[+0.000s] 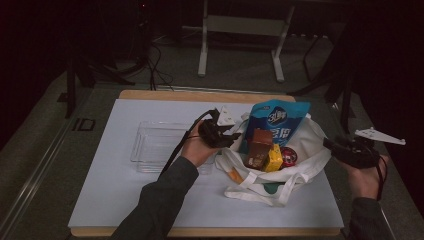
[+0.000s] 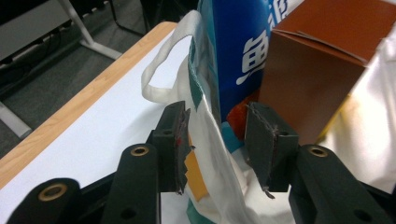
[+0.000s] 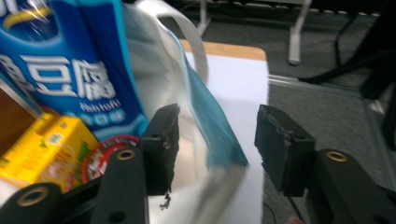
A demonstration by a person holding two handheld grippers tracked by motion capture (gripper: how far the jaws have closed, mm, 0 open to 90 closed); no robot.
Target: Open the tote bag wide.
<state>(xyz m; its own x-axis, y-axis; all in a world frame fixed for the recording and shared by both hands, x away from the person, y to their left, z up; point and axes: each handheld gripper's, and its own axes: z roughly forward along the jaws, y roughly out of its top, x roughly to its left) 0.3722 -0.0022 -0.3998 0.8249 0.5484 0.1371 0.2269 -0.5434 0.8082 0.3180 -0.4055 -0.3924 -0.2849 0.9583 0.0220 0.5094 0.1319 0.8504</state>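
Dim room; white table top (image 1: 125,190) w/ empty clear tray (image 1: 150,145) at left. Tote bag (image 1: 310,137) right of centre, holding blue pouch (image 1: 277,120), brown box (image 1: 260,147), yellow carton (image 1: 273,157). L gripper (image 2: 217,142) jaws spread, straddling bag rim; R gripper (image 3: 217,147) spread, same. Judgement: unloading not started; all items left.

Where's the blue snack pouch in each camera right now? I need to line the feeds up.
High view: the blue snack pouch stands upright at the back of the white tote bag, right of centre.
Left gripper view: top centre, behind the bag's edge, left of the brown box.
Right gripper view: upper left, above the yellow carton.
Shared landmark: the white characters printed on the pouch.
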